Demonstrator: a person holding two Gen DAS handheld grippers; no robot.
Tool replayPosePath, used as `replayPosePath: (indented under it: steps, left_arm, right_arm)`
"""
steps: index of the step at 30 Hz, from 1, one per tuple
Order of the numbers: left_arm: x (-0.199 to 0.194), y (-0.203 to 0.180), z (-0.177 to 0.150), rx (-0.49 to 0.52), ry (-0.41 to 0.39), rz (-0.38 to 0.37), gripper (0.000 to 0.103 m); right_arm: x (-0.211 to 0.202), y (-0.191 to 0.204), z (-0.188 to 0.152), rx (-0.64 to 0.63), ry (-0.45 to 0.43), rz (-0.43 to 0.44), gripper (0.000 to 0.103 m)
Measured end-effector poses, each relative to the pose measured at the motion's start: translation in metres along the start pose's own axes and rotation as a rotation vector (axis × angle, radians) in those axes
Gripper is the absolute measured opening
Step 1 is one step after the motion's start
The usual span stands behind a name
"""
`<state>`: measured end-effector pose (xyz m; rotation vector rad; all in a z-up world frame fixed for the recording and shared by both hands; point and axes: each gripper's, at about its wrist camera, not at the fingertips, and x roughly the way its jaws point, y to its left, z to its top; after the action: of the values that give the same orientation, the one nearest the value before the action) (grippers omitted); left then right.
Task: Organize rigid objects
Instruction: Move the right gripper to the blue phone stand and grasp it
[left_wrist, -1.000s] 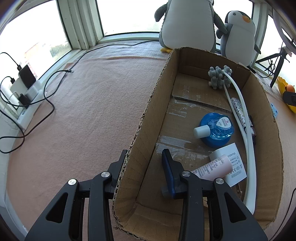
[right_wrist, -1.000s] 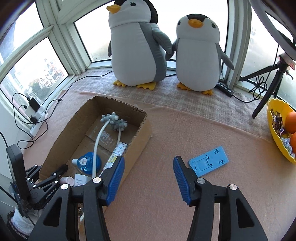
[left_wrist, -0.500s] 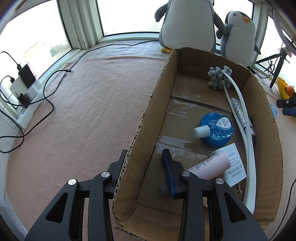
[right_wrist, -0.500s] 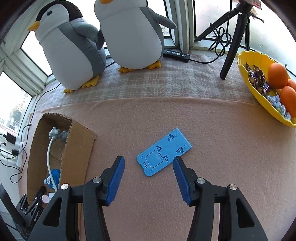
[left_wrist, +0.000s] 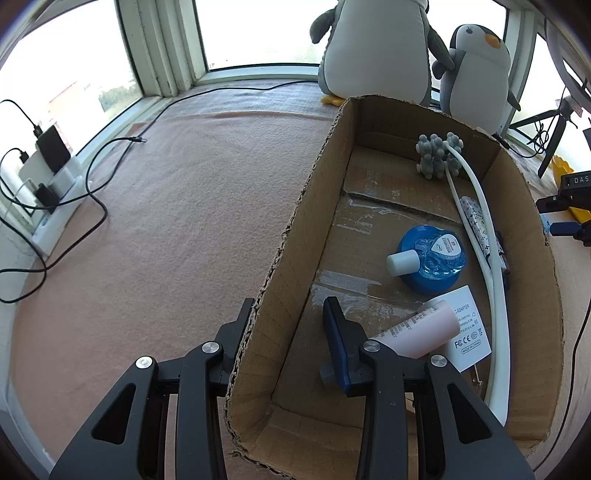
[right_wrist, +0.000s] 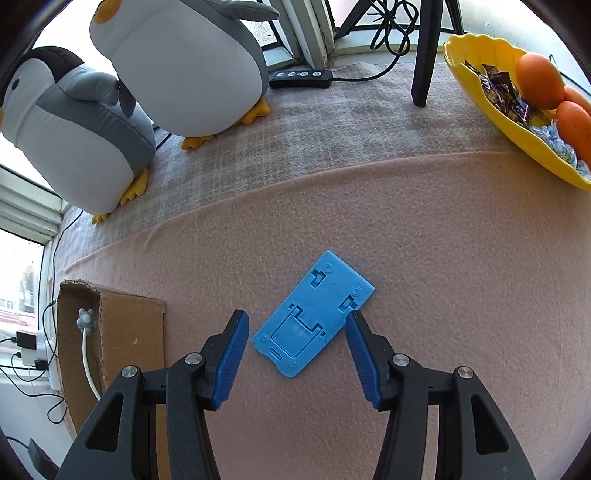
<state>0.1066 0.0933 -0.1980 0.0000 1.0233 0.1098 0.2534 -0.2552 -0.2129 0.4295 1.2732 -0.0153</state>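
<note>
Step, by my reading: pick-up of blue plastic stand (right_wrist: 313, 314), flat on blanket. Right gripper (right_wrist: 297, 352) above it, jaws spread, stand's near end between them, no contact visible.

Left gripper (left_wrist: 286, 317) pinching cardboard box (left_wrist: 524, 206) side wall, one jaw inside, one outside.

Next: lower, close across stand's width, carry to box.

Count: one stand, one box, two plush penguins (right_wrist: 184, 70), three oranges visible in yellow bowl (right_wrist: 476, 96).

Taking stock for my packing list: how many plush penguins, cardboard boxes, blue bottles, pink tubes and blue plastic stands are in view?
plush penguins: 2
cardboard box: 1
blue bottle: 1
pink tube: 1
blue stand: 1
Total: 6
</note>
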Motion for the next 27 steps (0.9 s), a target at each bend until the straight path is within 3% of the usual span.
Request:
replayPosePath:
  steps: [8,11,16,27]
  left_arm:
    - [0.000,0.001,0.000,-0.003,0.002,-0.007,0.035]
    - [0.000,0.001,-0.001,-0.004,0.000,-0.008,0.035]
    - [0.001,0.002,0.000,-0.006,0.000,-0.011,0.035]
    - [0.000,0.003,0.000,-0.007,0.001,-0.012,0.035]
  right_arm:
    - [0.005,0.002,0.010,0.006,0.010,-0.050,0.050]
    - [0.007,-0.005,0.008,0.039,0.039,-0.003,0.051]
    - [0.010,0.001,0.012,0.003,0.030,-0.030,0.051]
    - [0.028,0.060,0.005,-0.264,0.012,-0.148,0.049]
